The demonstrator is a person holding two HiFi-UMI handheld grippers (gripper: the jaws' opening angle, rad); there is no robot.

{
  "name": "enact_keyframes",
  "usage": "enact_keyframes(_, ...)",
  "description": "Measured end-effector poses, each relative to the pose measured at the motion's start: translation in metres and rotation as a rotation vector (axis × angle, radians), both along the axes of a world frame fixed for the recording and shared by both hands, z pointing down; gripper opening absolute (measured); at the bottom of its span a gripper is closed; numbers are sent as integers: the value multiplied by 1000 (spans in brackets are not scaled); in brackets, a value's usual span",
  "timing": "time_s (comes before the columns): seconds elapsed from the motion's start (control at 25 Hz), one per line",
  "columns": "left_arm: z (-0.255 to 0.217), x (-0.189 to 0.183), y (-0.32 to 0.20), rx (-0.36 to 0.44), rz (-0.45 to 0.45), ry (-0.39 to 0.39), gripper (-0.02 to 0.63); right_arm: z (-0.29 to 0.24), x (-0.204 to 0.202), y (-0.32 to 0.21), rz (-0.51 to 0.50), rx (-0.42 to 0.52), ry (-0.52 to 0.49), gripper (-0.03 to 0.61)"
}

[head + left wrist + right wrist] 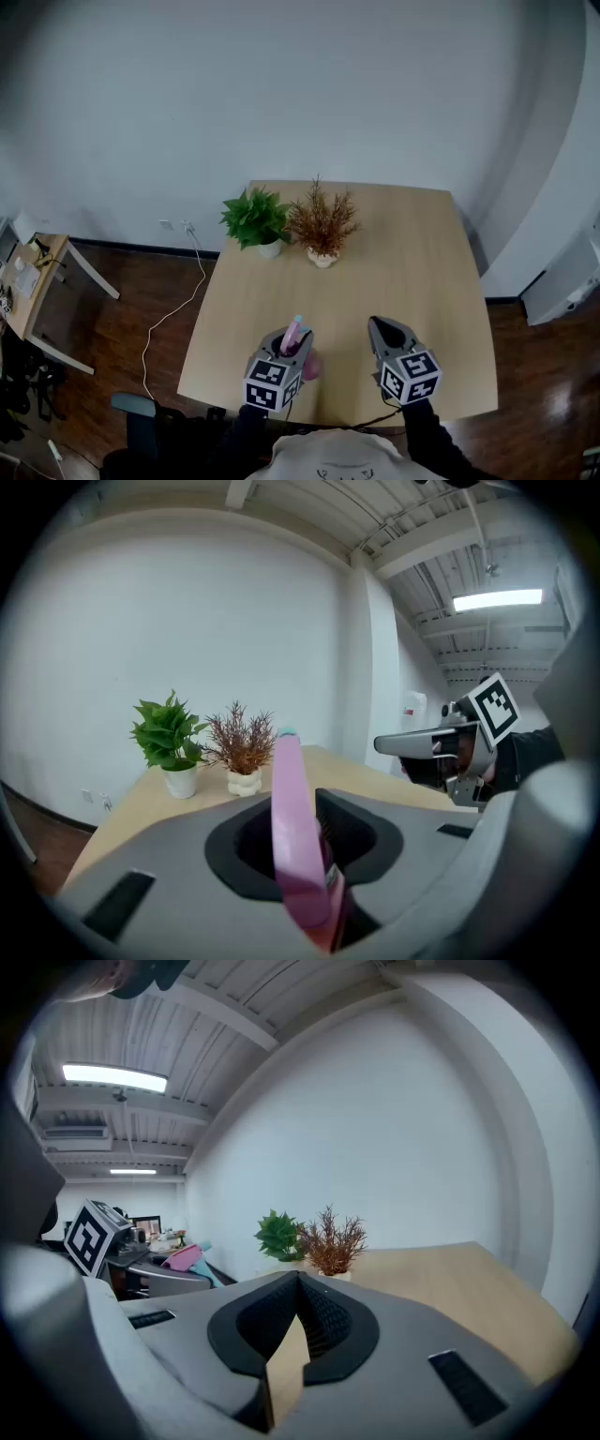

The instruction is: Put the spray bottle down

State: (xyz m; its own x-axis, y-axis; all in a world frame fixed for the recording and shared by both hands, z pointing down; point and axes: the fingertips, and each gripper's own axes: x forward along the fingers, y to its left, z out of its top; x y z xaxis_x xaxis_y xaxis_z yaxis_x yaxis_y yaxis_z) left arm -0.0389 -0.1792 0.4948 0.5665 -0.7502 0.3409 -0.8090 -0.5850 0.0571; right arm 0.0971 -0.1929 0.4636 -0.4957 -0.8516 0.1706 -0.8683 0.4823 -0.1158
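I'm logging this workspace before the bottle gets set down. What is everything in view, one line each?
table: one, light wood, centre of the head view
green plant: one, green leaves in a white pot, far side of the table
dried plant: one, reddish-brown in a white pot, right beside the green plant
spray bottle: one, pink with a teal tip, over the table's near edge
cable: one, white, on the dark floor left of the table
side desk: one, light wood, far left
left gripper: one, grey, closed on the spray bottle
right gripper: one, grey, jaws together, empty
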Motion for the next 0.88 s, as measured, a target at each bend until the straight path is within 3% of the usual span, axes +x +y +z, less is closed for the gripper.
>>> enact_keyframes(0.24, 21, -43, -35, 17, -80, -63, 115, 9, -19, -1, -28, -18, 16, -18)
enact_keyframes(0.56, 29, -138, -120, 72, -290, -203, 115, 18, -38, 3, -57, -36, 39, -18)
enact_keyframes(0.88, 36, -174, -170, 74, -374, -279, 115, 24, -39, 6, -51, -51, 46, -18)
